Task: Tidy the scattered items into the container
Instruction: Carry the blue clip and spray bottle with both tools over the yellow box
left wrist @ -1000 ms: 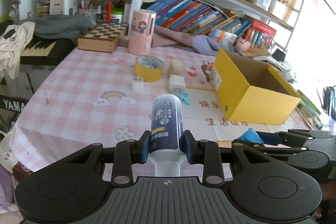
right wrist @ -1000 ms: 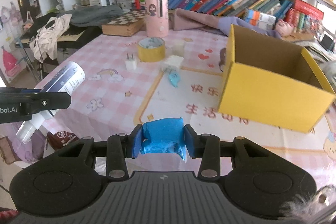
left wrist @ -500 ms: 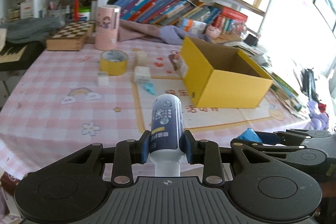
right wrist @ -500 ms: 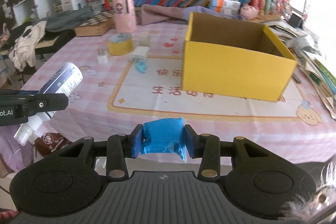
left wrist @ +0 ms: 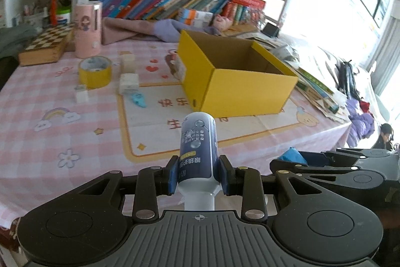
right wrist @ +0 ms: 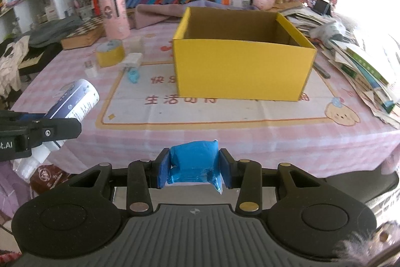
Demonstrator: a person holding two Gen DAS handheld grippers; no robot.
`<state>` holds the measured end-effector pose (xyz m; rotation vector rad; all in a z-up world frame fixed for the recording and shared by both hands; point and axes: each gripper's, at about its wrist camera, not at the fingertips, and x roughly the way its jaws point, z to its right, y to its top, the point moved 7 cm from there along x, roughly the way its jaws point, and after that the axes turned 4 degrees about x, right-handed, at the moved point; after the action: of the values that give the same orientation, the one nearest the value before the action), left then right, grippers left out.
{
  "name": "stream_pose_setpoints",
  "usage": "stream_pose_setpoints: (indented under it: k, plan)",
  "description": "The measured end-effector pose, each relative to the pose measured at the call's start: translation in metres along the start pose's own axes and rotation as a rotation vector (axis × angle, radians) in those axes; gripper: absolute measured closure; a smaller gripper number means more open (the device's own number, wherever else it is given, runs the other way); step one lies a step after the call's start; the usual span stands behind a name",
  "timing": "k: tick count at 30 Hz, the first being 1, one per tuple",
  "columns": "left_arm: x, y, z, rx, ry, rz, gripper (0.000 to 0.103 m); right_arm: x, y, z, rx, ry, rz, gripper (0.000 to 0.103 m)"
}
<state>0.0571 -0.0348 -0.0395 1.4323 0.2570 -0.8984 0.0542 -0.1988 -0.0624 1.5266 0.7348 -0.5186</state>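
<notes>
The left tool [left wrist: 197,178] clamps a spray bottle [left wrist: 198,154] near its neck; the bottle's long axis runs forward along the fingers, its rounded base pointing ahead toward the tabletop's [left wrist: 62,121] near edge and its white nozzle end back toward the camera; it is white with a dark blue label carrying pale graphics and printed characters. The right tool [right wrist: 192,168] is closed on a crumpled blue packet [right wrist: 193,164], glossy and puffy, held crosswise between the pads with one corner hanging below; both tools hover short of the near edge, side by side. The yellow box [right wrist: 243,69] stands open-topped toward the tabletop's right half, on a cream mat with an orange border, its brown inside showing nothing that can be made out. Toward the left half lie a yellow tape roll [left wrist: 95,71], a small white plug [left wrist: 81,94], a white block [left wrist: 128,83] and a light blue clip-like piece [left wrist: 138,99], well apart from the box; a pink cylinder [left wrist: 88,30] and a chessboard case [left wrist: 46,45] sit near the far edge, with bookshelves behind.
</notes>
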Motion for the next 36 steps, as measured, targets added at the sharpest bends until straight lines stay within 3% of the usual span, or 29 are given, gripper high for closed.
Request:
stream_pose_setpoints:
  k: [20,36]
  plan:
    - [0.037,0.016,0.045,0.092,-0.087,-0.042,0.072,0.004,0.004,0.057,0.098,-0.068,-0.011,0.065]
    - [0.055,0.037,0.065,0.131,-0.112,-0.008,0.072,0.02,0.02,0.079,0.098,-0.061,-0.012,0.065]
